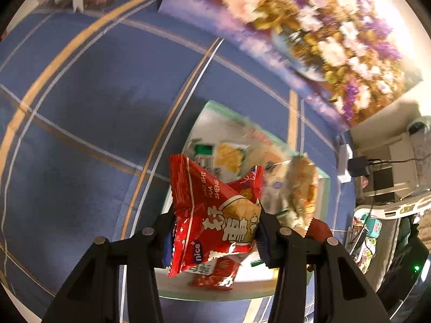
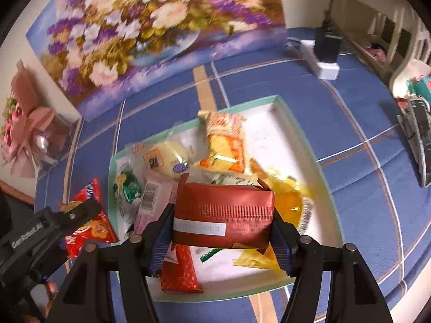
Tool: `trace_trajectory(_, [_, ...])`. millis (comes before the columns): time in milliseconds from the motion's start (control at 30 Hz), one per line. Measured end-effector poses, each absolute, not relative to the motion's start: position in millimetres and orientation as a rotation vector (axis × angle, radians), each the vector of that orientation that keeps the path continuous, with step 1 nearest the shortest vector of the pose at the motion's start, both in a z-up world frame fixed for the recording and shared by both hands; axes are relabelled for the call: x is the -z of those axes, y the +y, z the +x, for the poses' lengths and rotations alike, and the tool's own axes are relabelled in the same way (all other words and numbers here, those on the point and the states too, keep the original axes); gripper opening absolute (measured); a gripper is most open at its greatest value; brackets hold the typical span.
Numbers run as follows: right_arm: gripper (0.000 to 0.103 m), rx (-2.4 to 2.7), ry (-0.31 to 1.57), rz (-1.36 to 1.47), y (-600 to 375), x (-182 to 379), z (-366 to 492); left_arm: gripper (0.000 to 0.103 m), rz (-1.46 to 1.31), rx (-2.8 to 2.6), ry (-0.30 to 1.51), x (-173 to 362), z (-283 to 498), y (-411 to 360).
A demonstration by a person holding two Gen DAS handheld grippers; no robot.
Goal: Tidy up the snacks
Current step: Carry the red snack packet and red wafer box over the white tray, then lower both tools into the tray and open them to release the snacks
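Note:
A white tray with a mint rim lies on the blue plaid cloth and holds several snack packets. My left gripper is shut on a bright red snack packet, held above the tray's edge. In the right wrist view that gripper and its red packet sit just left of the tray. My right gripper is shut on a dark red foil packet, held over the tray's near half. An orange-yellow packet and a pale bun packet lie in the tray.
A flower painting leans against the wall behind the tray. A pink bouquet stands at the left. A white power strip with a black plug lies at the back right. A dark device lies at the right edge.

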State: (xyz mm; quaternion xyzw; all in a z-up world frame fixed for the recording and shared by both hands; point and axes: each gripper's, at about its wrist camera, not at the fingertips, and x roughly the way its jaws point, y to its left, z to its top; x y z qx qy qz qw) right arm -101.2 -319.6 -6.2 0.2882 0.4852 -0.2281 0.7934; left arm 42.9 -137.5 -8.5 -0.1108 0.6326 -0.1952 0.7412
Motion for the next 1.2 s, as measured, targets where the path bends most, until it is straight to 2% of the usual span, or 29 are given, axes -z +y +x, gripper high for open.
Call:
trace_trajectory(433, [0.069, 0.449, 1.074, 0.560, -301, 10, -87, 0.049, -0.237, 0.428, 1.461, 35, 41, -148])
trace_trajectory(800, [0.069, 0.444, 1.068, 0.594, -309, 10, -88, 0.049, -0.192, 0.485, 1.473, 36, 33, -167])
trace_trajectory(1200, [0.069, 0.451, 1.075, 0.594, -311, 15, -88, 0.050, -0.262, 0.515, 1.499, 41, 38, -161])
